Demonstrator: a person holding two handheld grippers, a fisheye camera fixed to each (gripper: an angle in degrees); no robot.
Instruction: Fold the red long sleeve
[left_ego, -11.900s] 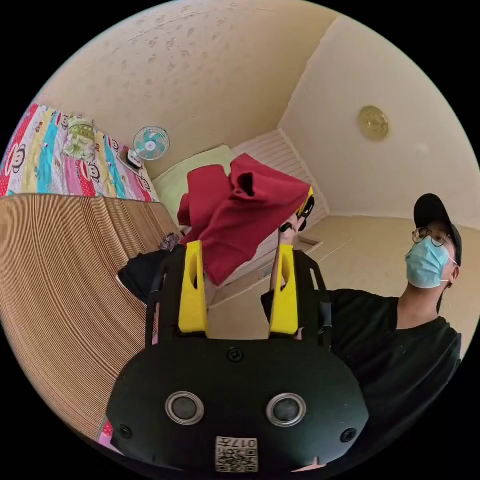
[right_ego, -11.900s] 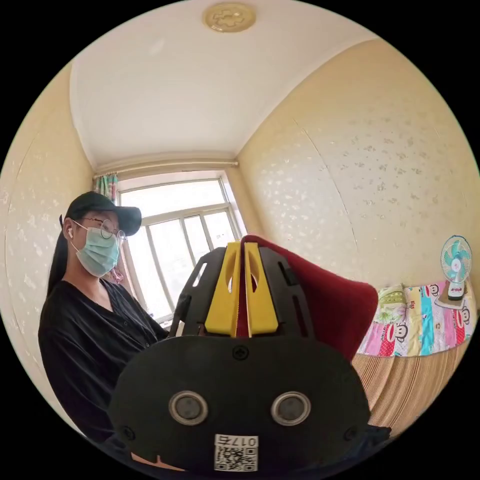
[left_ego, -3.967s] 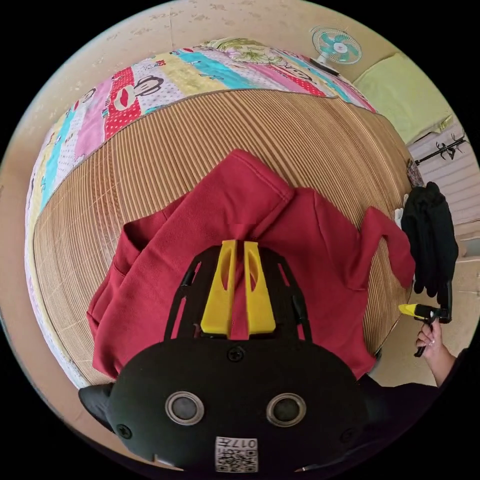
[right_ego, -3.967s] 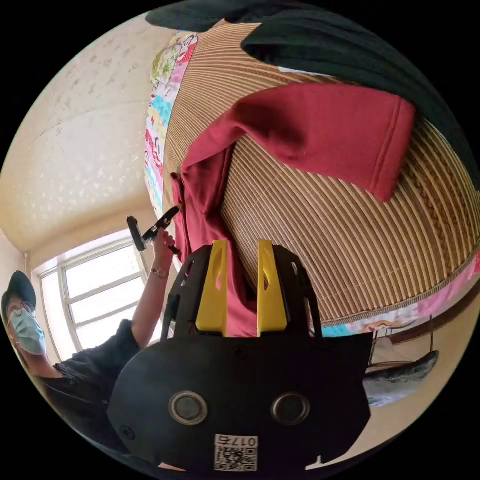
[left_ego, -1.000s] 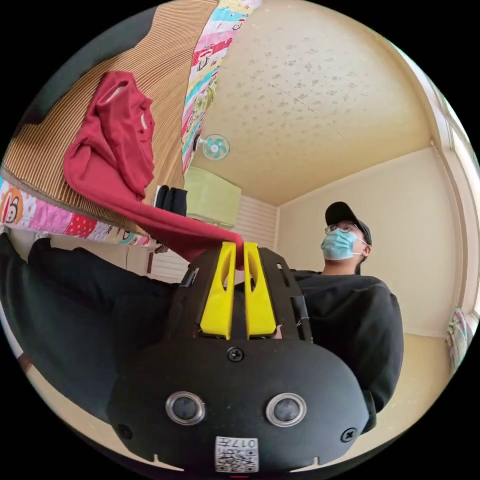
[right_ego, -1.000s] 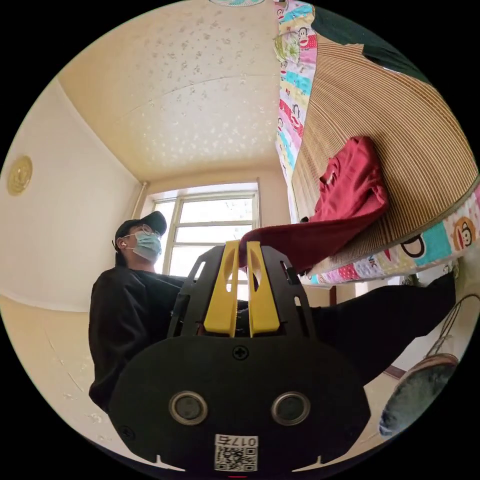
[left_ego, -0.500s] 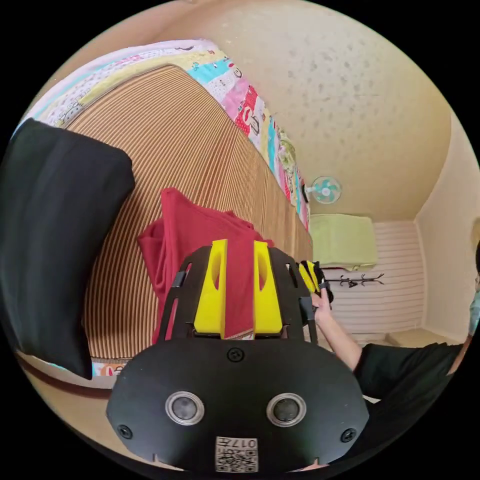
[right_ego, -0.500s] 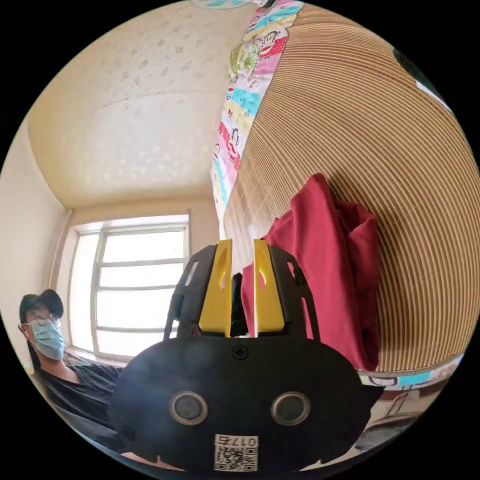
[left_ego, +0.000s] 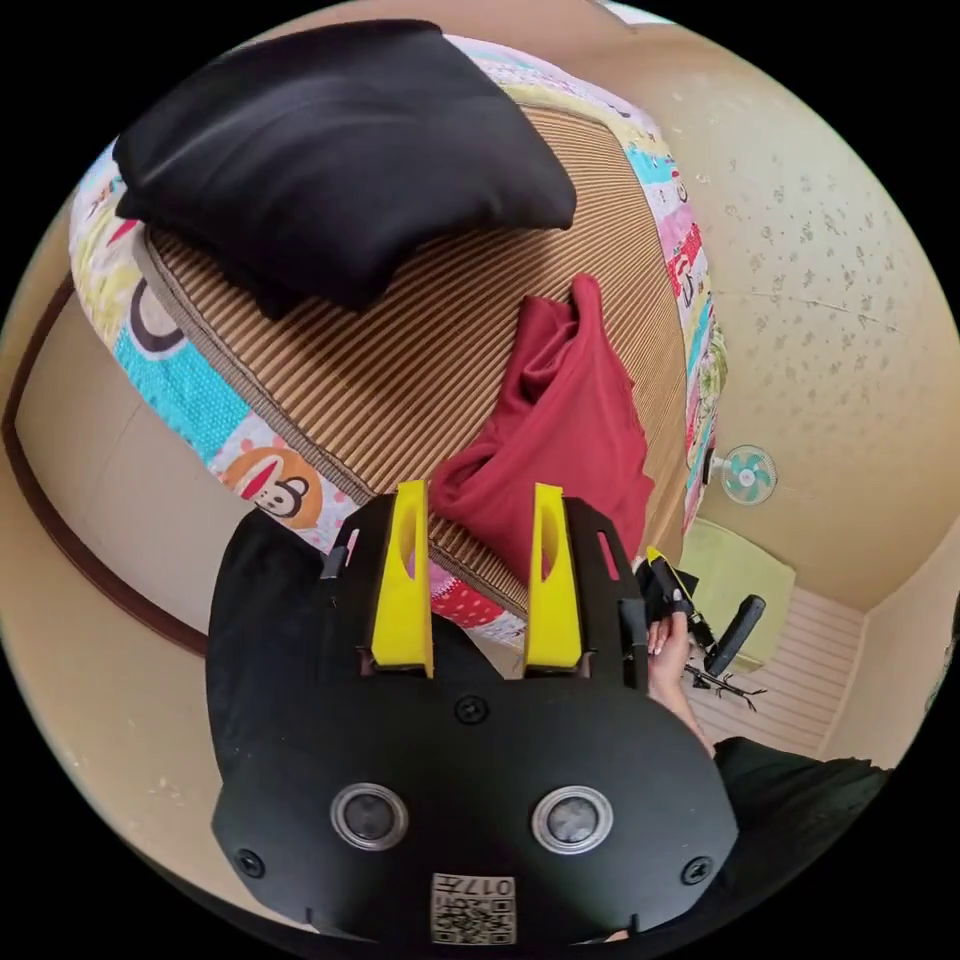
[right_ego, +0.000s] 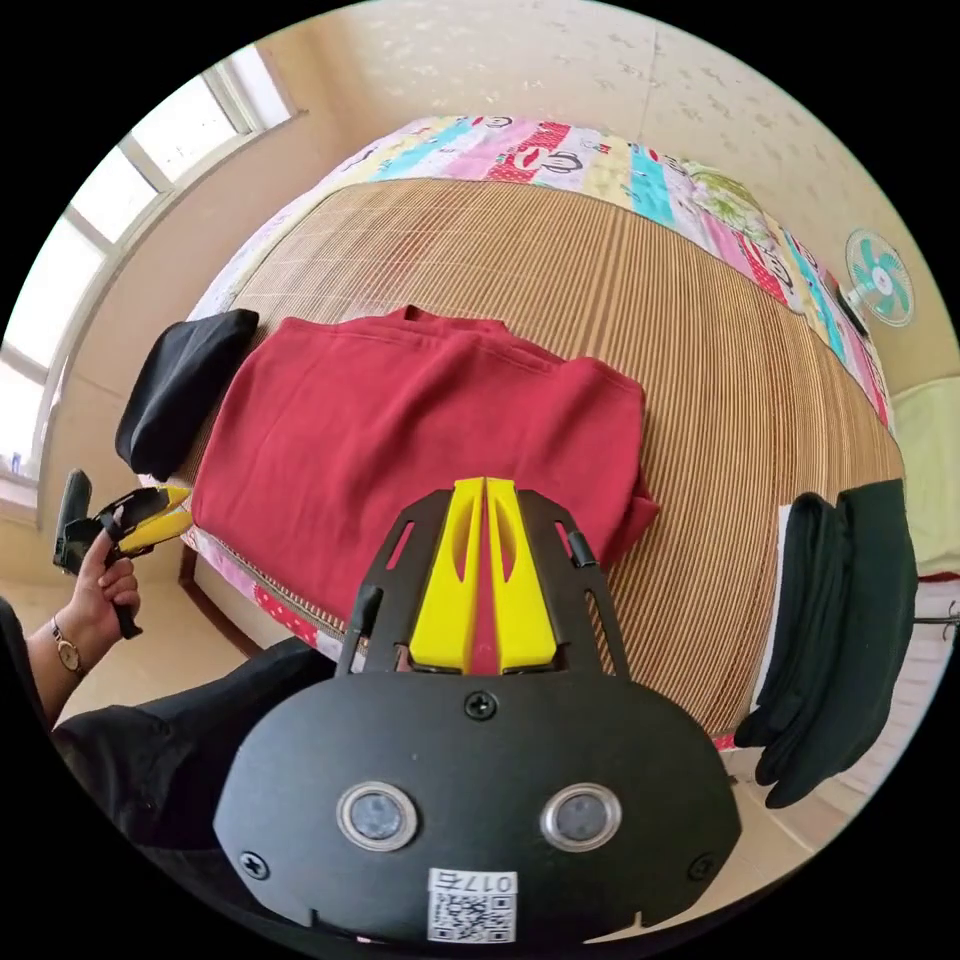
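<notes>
located red long sleeve (right_ego: 420, 430) on the woven mat (right_ego: 720, 330) of the bed, near the edge closest to the person, lying as a flat, roughly rectangular packet with the neckline at the far side. no sleeves seen sticking out; judged tucked in, so folding looks well along, possibly one fold short of done.

checked left gripper (left_ego: 478, 492): jaws spread wide, nothing between them, poised above the bed edge with the garment's near corner beyond the tips. in the right gripper view, found it (right_ego: 165, 508) off the side of the bed in a hand (right_ego: 100, 590), clear of the cloth. reads as a let-go posture, kept apart so as not to drag the packet.

checked right gripper (right_ego: 485, 485): jaws brought together, hovering over the near hem. noted a thin red sliver in the slit between them; cannot tell whether cloth is pinched or merely seen through the gap. in the left gripper view, found it (left_ego: 660, 560) just beside the garment's edge, at the bed side.

also logged a black folded garment (right_ego: 180, 390) beside the red one, touching or nearly so, and dark clothes (right_ego: 850, 600) draped at the other end of the mat. judged as a done pile and a waiting pile, hence the red piece parked between them.

risk: loose right-hand layers (right_ego: 630, 510) may spring open if nudged.
</notes>
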